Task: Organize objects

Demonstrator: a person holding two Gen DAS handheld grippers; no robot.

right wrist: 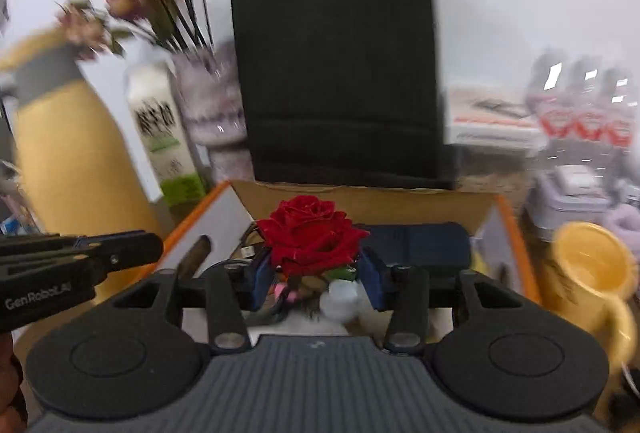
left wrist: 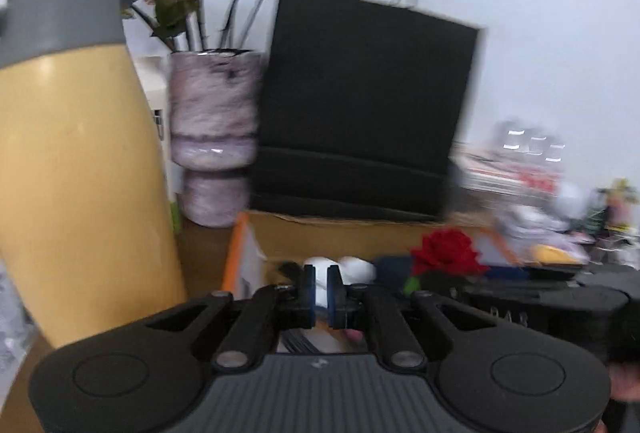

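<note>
My right gripper (right wrist: pixel 316 279) has its blue-padded fingers (right wrist: pixel 262 275) spread, with the red rose (right wrist: pixel 314 233) sitting between them; whether the pads actually clamp its base I cannot tell, since the bloom hides the contact. Just ahead of the fingers lies an open cardboard box (right wrist: pixel 360 203) with orange-edged flaps, holding a dark blue item and small white pieces. My left gripper (left wrist: pixel 320 291) has its fingers (left wrist: pixel 306 287) drawn nearly together with a thin gap, nothing visibly between them; it hovers at the same box (left wrist: pixel 340 233), and the rose (left wrist: pixel 446 253) shows off to their right. Beyond the box a black paper bag (right wrist: pixel 340 73) stands against a plain white wall. Left of the fingers stand a mottled vase (left wrist: pixel 212 137) of dried flowers and a yellow flask (left wrist: pixel 76 161) on the brown worktop (left wrist: pixel 200 253). Right of my right fingers is a yellow mug (right wrist: pixel 592 269), with blurred clutter behind it.
</note>
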